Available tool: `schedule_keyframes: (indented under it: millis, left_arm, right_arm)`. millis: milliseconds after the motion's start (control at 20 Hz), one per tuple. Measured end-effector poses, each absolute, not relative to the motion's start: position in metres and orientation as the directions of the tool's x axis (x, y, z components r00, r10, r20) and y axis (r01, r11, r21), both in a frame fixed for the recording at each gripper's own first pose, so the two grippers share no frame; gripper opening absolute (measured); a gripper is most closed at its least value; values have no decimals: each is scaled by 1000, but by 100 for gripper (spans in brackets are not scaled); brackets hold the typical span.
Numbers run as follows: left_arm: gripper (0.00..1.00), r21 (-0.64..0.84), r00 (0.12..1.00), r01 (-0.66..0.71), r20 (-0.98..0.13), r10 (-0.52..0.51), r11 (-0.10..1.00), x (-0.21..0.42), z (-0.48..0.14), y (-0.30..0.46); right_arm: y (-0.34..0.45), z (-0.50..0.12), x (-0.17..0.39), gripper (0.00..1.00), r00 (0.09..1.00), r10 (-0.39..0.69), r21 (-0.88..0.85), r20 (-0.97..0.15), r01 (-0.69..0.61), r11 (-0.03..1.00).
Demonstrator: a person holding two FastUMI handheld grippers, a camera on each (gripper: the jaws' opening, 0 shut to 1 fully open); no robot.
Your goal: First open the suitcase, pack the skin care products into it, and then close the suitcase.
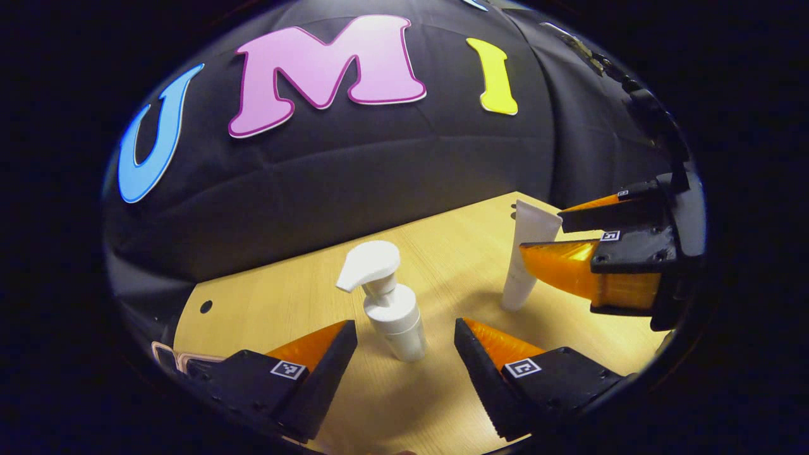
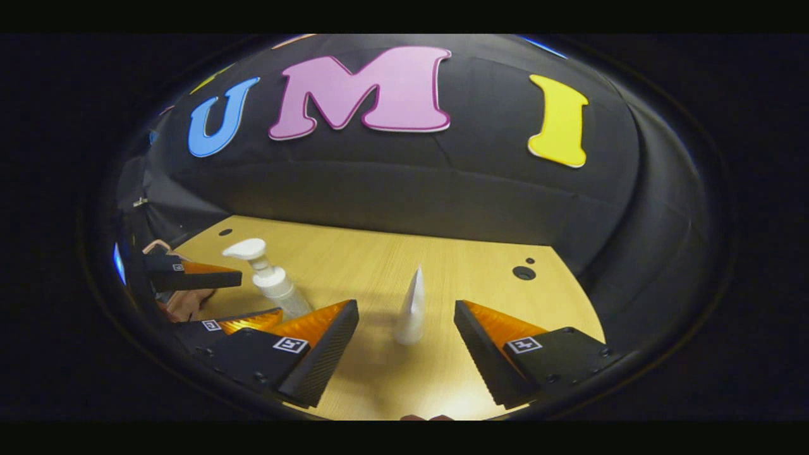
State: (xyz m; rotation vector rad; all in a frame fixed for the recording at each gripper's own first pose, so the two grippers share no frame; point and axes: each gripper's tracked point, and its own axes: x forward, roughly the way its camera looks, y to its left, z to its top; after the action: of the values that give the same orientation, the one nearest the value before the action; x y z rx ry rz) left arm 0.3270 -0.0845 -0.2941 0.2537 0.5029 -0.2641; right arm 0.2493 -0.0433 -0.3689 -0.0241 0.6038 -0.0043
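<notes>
A white pump bottle (image 1: 393,313) stands upright on the wooden table (image 1: 442,246). It sits between the spread fingertips of my left gripper (image 1: 404,324), which is open and apart from it. A white tube (image 1: 526,256) stands on its cap farther right, and my right gripper (image 1: 543,235) reaches in from the right with a finger on each side of it. In the right gripper view the tube (image 2: 411,309) stands between the tips of my open right gripper (image 2: 405,304), untouched. There, my left gripper (image 2: 261,294) flanks the pump bottle (image 2: 272,283) at the left.
The table (image 2: 379,265) runs back to the black cloth wall and has small holes (image 2: 523,272) near its far corners. A pale rimmed object (image 1: 169,357) lies at the table's left edge. A hand (image 2: 188,303) holds the left gripper.
</notes>
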Motion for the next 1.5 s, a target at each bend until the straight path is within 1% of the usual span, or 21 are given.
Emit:
schedule_keyframes:
  millis: [300,400,450,500,550,600,650,700,850,900,950,1000,1050,1100,1150,1200,1350,1500]
  left_arm:
    - [98,212,829,296,-542,-140,931,358,-331,-89]
    - [98,220,817,312,-558,-143,924,364,-342,-93]
    - [98,210,805,330,-571,-159,920,365,-348,-97]
    - [93,211,789,348,-591,-164,914,360,-353,-90]
    - [82,176,784,355,-591,-189,918,358,-350,-97]
    - [61,143,767,368,-605,-213,919,359,-354,-102]
    - [63,139,757,359,-622,-201,923,355,-352,-103]
    - [57,139,751,353,-632,-192,925,348,-351,-99]
    - [57,77,737,346,-639,-221,935,330,-333,-106]
    - [60,65,734,346,-640,-227,936,322,-325,-105]
    - [57,60,733,351,-638,-235,934,317,-316,-108]
    - [57,59,731,358,-639,-241,932,310,-309,-107]
    - [57,52,728,362,-639,-248,931,305,-299,-109]
    - [57,36,725,363,-639,-258,931,299,-292,-112]
    - [60,20,717,362,-645,-264,932,290,-286,-114]
    - [57,11,717,357,-644,-267,934,281,-277,-113]
    - [57,30,718,351,-651,-248,936,247,-254,-101]
    - [57,29,715,331,-660,-230,943,206,-234,-80]
  right_arm:
    - [-45,-412,275,98,810,-1,7,-586,7,1000]
    - [-51,-424,278,98,802,-24,7,-597,36,999]
    - [-53,-431,279,94,797,-41,3,-603,54,999]
    - [-52,-442,277,97,775,-33,20,-631,59,998]
    - [-55,-439,277,67,780,-66,12,-622,94,995]
    - [-57,-432,277,38,782,-81,3,-618,105,994]
    - [-55,-439,275,29,776,-78,2,-626,101,995]
    - [-53,-441,275,36,773,-55,29,-631,95,995]
    - [-49,-436,263,36,747,-9,94,-664,96,991]
    - [-50,-430,258,31,748,-10,92,-663,94,991]
    - [-52,-422,253,35,753,-14,90,-658,96,991]
    - [-52,-413,250,31,759,-13,93,-651,97,991]
    - [-51,-404,246,35,768,-3,105,-640,92,990]
    - [-49,-393,245,31,780,2,110,-625,85,990]
    - [-48,-381,241,35,792,6,106,-611,74,992]
    - [-46,-367,237,35,804,11,102,-594,62,993]
    - [-33,-335,221,35,833,45,106,-551,16,994]
    - [-11,-303,201,35,854,95,91,-512,-56,994]
